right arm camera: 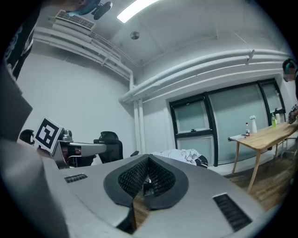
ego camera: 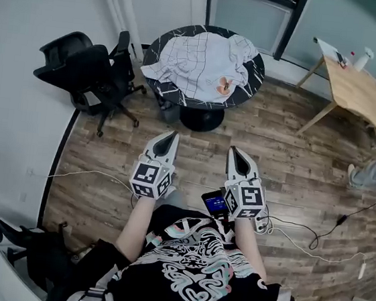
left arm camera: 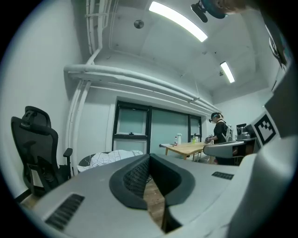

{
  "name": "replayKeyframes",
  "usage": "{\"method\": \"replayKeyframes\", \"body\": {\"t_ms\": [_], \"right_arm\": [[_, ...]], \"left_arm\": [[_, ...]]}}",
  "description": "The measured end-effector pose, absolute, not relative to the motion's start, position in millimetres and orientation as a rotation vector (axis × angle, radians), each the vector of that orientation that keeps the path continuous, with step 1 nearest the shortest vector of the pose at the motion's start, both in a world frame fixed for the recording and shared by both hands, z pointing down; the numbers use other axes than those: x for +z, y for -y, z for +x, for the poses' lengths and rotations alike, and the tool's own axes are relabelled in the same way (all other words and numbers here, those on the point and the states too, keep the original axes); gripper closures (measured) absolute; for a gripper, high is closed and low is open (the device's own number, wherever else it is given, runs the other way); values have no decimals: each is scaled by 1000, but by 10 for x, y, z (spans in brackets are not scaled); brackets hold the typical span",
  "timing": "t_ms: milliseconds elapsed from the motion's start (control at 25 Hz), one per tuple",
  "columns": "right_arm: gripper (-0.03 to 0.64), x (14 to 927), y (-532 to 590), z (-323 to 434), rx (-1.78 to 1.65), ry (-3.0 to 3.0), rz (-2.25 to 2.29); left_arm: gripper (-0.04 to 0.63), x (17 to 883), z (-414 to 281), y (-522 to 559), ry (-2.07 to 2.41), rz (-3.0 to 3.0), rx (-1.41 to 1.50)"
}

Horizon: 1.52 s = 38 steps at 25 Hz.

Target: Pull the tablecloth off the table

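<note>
Close to the person, the left gripper (ego camera: 169,137) and right gripper (ego camera: 237,153) are held level side by side, both clenched on nothing; bare wooden floor (ego camera: 287,164) lies between them and the job. Well ahead stands the round dark table (ego camera: 252,81); the tablecloth (ego camera: 198,60) sits rumpled on top, white with thin lines. It looks soft and light, likely to bunch and slide easily; the fold drooping over the near-left rim seems the best place to pinch. A small orange thing (ego camera: 224,84) rests on it and could tumble off; beyond, an office chair (ego camera: 83,67) sits to the left.
</note>
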State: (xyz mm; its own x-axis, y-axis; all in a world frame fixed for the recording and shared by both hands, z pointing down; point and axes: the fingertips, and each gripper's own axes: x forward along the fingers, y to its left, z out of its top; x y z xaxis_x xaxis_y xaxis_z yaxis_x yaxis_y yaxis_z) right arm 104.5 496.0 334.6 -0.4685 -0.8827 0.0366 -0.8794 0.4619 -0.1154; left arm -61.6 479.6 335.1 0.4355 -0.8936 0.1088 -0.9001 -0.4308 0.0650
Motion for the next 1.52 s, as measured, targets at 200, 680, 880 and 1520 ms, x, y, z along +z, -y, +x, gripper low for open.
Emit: {"method": "replayKeyframes", "body": {"t_ms": [200, 680, 880, 1520], "right_arm": [[603, 3354, -4881, 1135, -193, -2641, -1627], [603, 3457, -4321, 1061, -206, -2686, -1606], [603, 3513, -3795, 1026, -195, -2690, -1638], [603, 3606, -1780, 666, -278, -2658, -1772]], "left_arm": [[571, 3342, -551, -4751, 1483, 2570, 29], [571, 3448, -640, -4159, 1536, 2550, 98], [571, 3477, -757, -3609, 1575, 2569, 140], [571, 3520, -1142, -1497, 1494, 2597, 188]]}}
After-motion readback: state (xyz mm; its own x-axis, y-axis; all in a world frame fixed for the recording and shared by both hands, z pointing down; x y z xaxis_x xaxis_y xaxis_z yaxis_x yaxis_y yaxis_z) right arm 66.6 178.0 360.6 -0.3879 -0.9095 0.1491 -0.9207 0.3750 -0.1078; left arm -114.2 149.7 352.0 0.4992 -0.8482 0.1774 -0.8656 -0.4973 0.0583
